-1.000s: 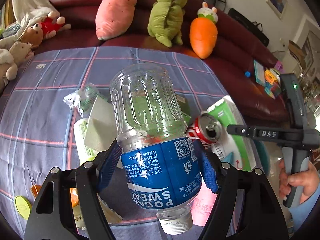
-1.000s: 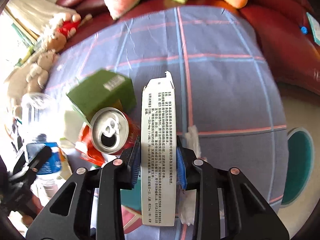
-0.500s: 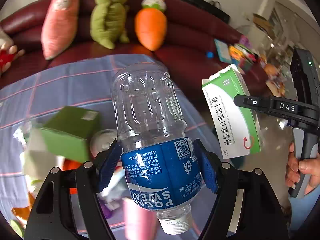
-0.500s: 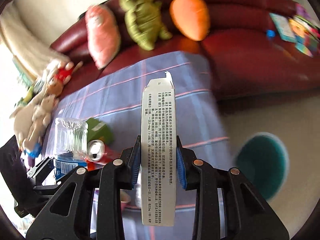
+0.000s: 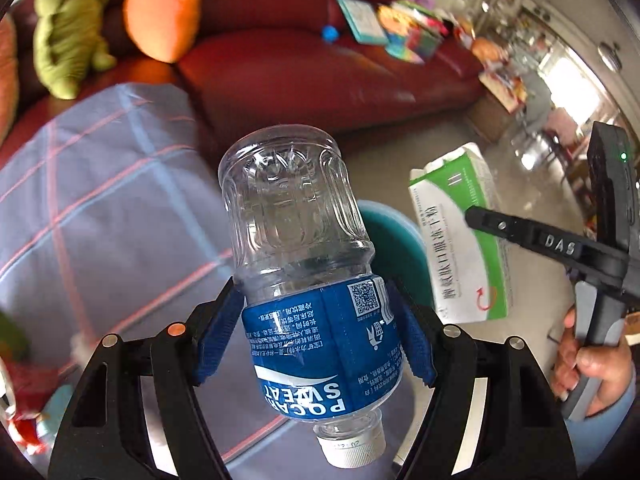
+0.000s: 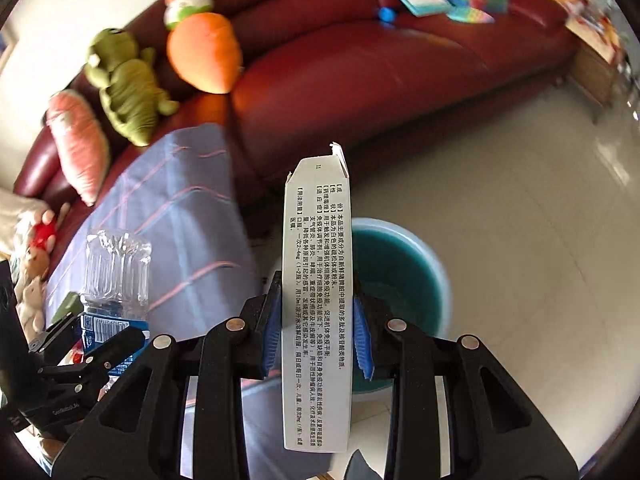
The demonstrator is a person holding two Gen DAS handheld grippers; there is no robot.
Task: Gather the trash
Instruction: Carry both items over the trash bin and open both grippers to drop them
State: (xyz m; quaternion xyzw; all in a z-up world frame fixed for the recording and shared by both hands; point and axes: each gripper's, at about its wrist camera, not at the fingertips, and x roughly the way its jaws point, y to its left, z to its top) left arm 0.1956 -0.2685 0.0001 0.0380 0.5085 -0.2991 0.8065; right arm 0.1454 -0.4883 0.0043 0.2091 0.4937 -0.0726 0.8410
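While one bottle fills the left gripper, the right gripper clamps one box.

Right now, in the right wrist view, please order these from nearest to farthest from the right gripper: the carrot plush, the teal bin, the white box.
1. White box: clamped between the jaws of the right gripper.
2. Teal bin: on the floor just beyond the fingertips, partly behind the box.
3. Carrot plush: far back on the red sofa, upper left.
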